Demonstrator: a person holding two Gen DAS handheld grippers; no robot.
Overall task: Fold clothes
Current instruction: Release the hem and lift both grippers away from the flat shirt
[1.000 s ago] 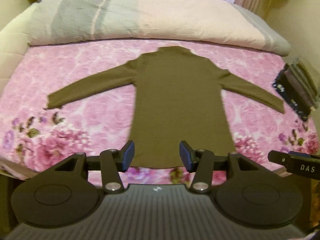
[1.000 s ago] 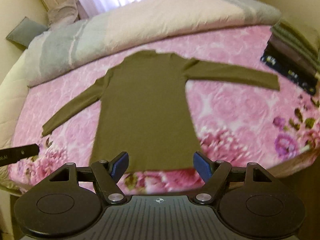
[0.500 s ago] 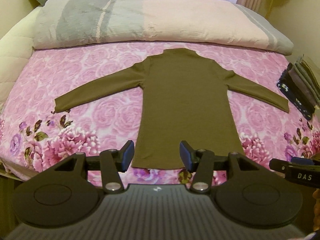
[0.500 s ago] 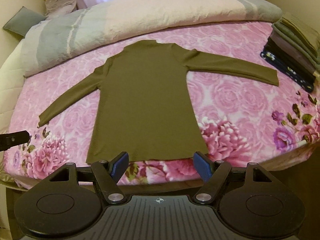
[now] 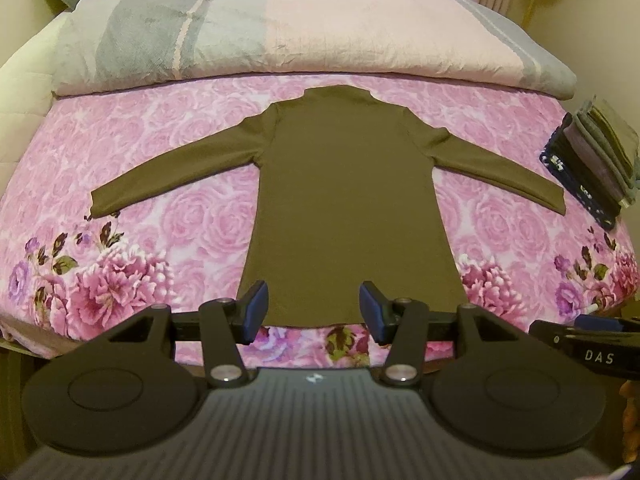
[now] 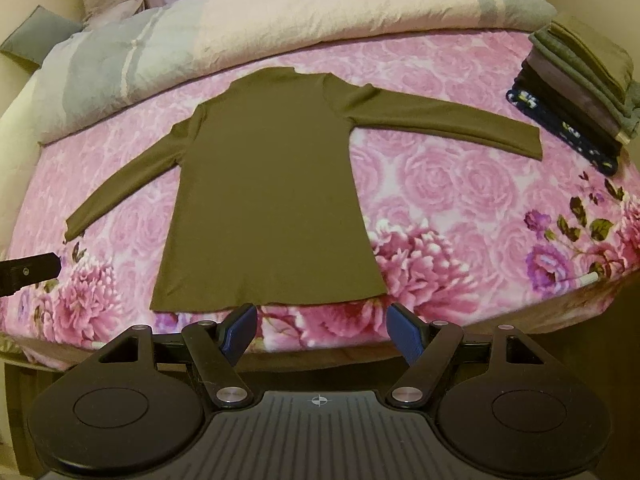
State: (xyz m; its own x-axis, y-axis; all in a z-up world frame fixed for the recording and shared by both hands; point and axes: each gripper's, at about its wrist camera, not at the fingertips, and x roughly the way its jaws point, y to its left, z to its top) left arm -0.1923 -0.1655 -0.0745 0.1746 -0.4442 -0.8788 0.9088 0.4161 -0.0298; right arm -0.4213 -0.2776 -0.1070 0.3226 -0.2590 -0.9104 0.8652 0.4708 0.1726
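Straight ahead of both tongs, the olive long-sleeved top (image 5: 344, 200) lies flat on the bed (image 5: 160, 216), hem nearest, collar farthest, sleeves spread sideways, with the left tongs (image 5: 314, 312) and right tongs (image 6: 320, 330) both gaping empty just short of the hem.

Both wrist views look from the bed's foot toward its head, sharing the spread shirt (image 5: 344, 200).

We see the shirt (image 5: 344, 200) spread flat mid-bed (image 5: 168, 216), the rolled duvet (image 5: 280, 36) at twelve o'clock behind it, folded clothes stack (image 5: 592, 160) at two o'clock.
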